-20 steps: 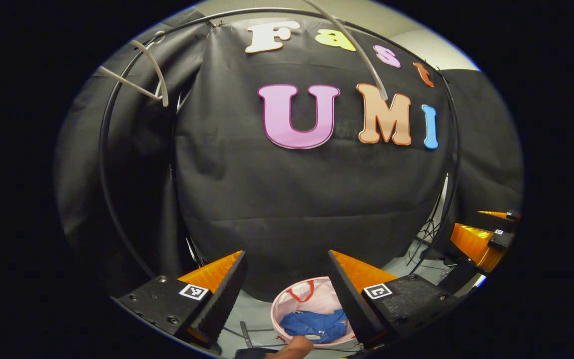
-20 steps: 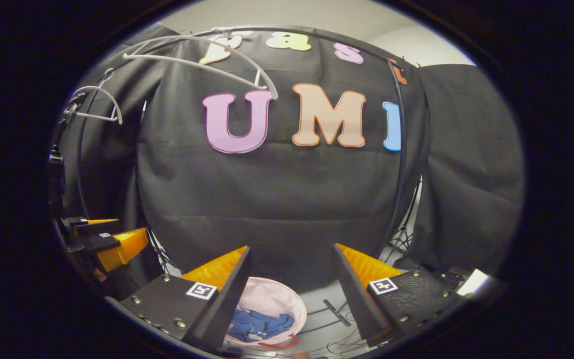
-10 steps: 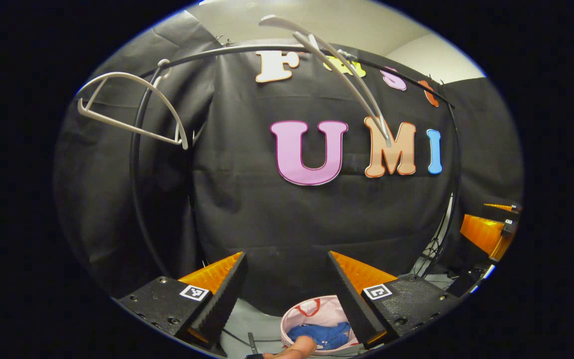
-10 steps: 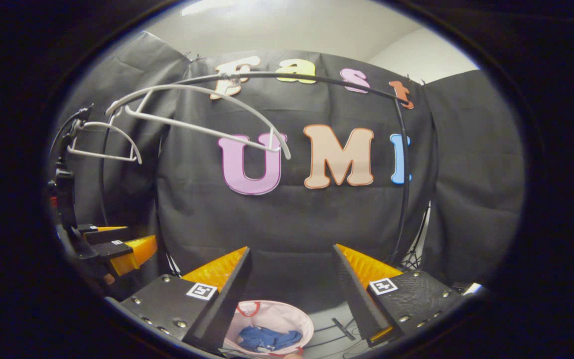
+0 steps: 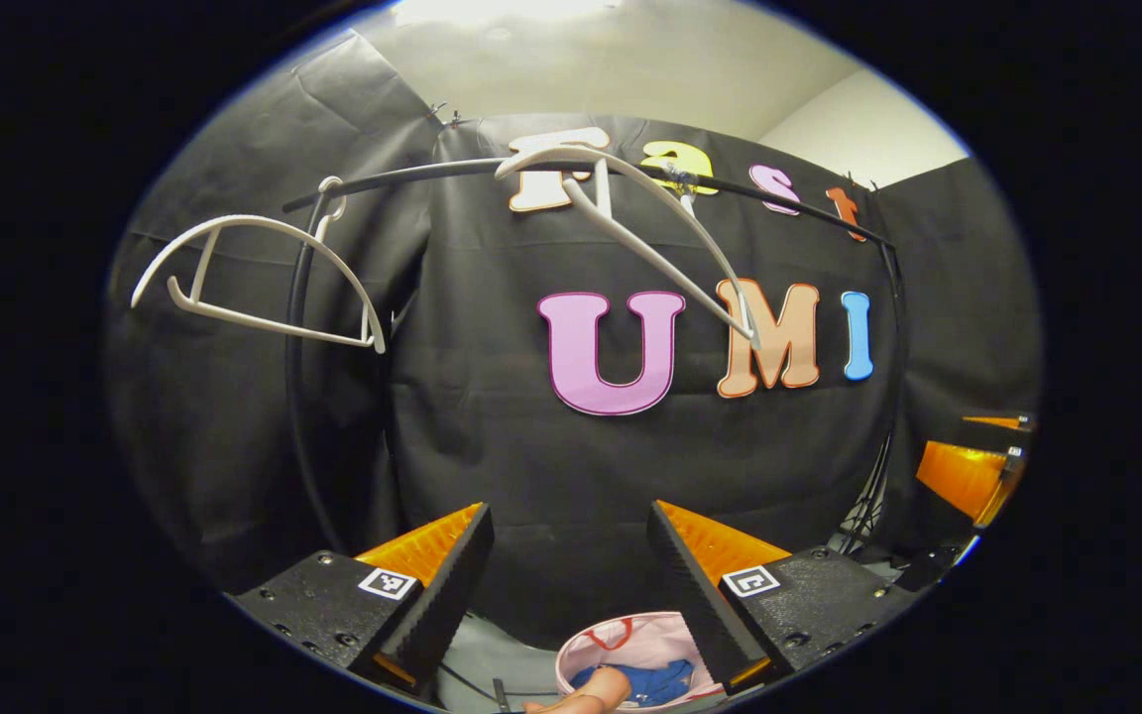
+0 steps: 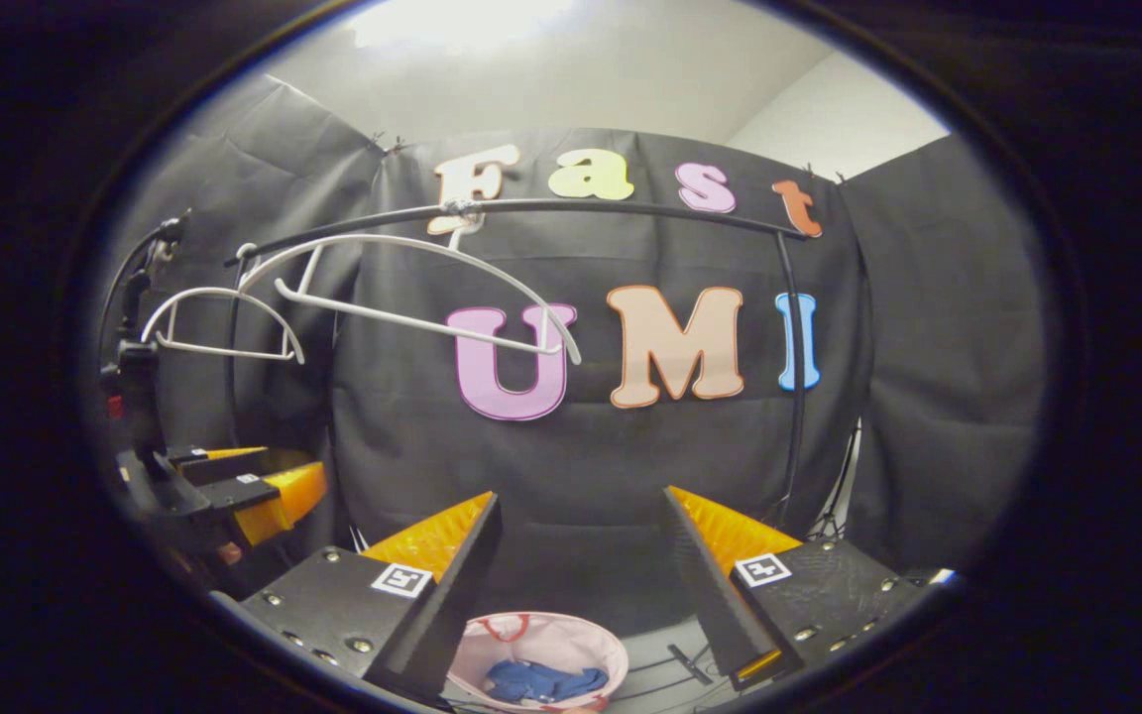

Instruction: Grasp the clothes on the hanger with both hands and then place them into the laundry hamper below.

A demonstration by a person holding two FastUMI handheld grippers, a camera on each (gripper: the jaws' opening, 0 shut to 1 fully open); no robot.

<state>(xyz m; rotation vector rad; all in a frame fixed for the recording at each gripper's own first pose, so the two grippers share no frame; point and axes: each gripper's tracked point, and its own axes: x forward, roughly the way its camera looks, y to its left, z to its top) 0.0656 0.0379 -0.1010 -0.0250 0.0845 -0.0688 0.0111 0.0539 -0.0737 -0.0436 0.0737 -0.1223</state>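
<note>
A blue garment (image 6: 541, 682) lies crumpled inside the pink laundry hamper (image 6: 581, 640) on the floor below the rail; the left gripper view has the same garment (image 5: 655, 682) in the hamper (image 5: 630, 635). Two bare white hangers (image 5: 259, 273) (image 5: 645, 233) hang from the black rail (image 6: 621, 208). My left gripper (image 5: 566, 555) is open and holds nothing, well above the hamper. My right gripper (image 6: 581, 545) is open too, with nothing between its fingers. The left gripper (image 6: 254, 491) also shows at the left edge of the right gripper view, and the right gripper (image 5: 972, 471) at the right edge of the left gripper view.
The arched black rack frame stands in front of the black cloth wall. Cables (image 6: 685, 664) run over the grey floor beside the hamper. Part of a hand (image 5: 581, 699) shows at the bottom of the left gripper view.
Both grippers have risen and tilted upward: the hangers and rail dropped lower in both views, and the hamper slid toward the bottom edge. Both stay open.
</note>
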